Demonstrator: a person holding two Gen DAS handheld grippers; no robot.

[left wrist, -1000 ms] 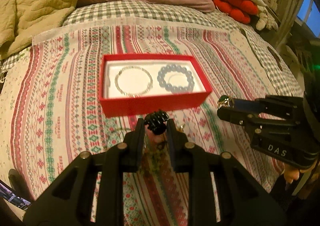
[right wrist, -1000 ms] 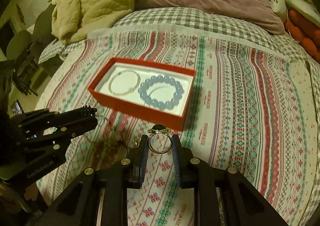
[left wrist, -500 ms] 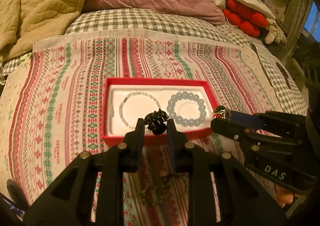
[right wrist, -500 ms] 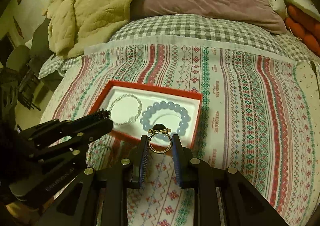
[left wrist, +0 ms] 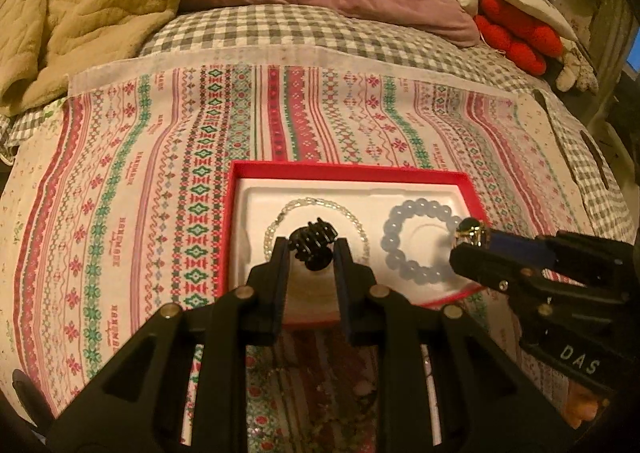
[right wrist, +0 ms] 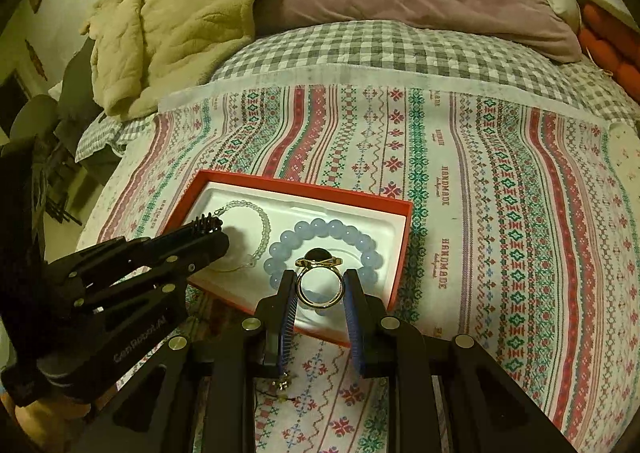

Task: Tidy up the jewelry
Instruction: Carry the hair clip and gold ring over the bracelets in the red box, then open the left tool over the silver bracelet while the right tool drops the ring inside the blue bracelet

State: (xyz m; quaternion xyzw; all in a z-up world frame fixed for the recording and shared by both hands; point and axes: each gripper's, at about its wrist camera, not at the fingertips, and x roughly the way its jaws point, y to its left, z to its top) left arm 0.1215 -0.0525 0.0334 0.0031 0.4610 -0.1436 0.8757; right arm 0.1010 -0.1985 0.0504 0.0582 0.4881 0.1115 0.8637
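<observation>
While your left gripper (left wrist: 311,253) clamps the black toothed hair claw (left wrist: 313,244) and your right gripper (right wrist: 320,287) the gold dark-stoned ring (right wrist: 319,277), lower both into the red foam-lined box (right wrist: 403,243).

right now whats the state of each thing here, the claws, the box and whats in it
left claw: shut on black hair clip
right claw: shut on gold ring, stone up
red box: open, no lid in view
clear bead bracelet: lying flat in box
blue bead bracelet: lying flat in box, beside the clear one
</observation>
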